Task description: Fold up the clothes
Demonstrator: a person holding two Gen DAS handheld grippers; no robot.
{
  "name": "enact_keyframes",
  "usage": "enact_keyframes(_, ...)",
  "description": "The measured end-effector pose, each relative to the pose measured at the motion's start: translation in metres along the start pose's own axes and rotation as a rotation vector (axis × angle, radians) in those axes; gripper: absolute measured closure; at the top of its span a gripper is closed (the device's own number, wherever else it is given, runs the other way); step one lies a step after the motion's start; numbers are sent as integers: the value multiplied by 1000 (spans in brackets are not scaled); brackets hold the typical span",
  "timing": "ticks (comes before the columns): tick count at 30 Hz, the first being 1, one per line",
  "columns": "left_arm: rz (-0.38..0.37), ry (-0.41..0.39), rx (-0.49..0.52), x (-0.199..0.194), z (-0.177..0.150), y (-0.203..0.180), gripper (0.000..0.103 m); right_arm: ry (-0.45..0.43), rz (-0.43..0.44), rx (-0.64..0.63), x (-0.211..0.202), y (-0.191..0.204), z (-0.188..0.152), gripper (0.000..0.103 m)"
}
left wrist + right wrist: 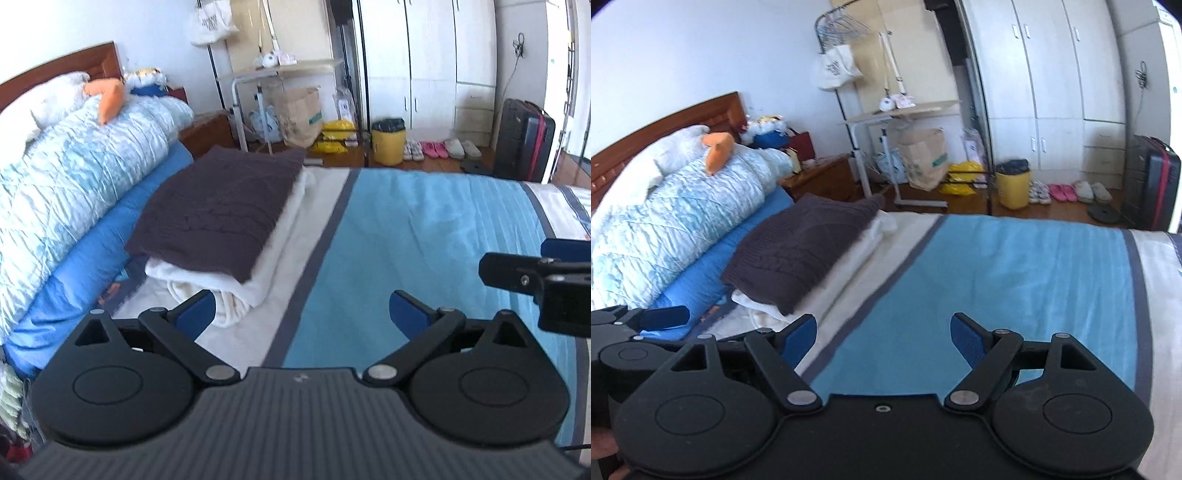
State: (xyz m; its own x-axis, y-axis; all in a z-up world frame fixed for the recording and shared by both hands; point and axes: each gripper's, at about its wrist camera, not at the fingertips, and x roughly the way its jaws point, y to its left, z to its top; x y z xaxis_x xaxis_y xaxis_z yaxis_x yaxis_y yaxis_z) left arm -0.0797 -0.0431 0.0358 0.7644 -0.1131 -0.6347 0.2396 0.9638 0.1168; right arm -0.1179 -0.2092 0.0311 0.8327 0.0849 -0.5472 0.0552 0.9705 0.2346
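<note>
A folded dark brown knit garment [218, 210] lies on top of a folded white garment [258, 273] on the left part of the bed; both also show in the right wrist view, the brown one [801, 251] above the white one [764, 306]. My left gripper [301, 314] is open and empty above the bed, just right of the stack's near corner. My right gripper [884, 336] is open and empty over the blue sheet. The right gripper shows at the right edge of the left wrist view [535, 273], and the left gripper at the left edge of the right wrist view [646, 321].
The bed has a light blue sheet [424, 240] with grey and white stripes. A rolled pale blue quilt [66, 177] and a blue pillow [85, 273] lie along the left. Beyond the bed stand a side table [284, 70], a yellow bin [388, 142], a suitcase [524, 140] and white wardrobes [424, 62].
</note>
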Motion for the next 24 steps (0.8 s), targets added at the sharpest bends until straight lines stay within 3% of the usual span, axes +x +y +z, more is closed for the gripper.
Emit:
enact_keyframes(5, -1, 47, -17, 6, -6, -3, 0, 25, -37, 5, -3, -5, -6, 19)
enact_keyframes(24, 63, 69, 15, 14, -11, -3, 0, 78, -56, 14, 5, -5, -18, 19)
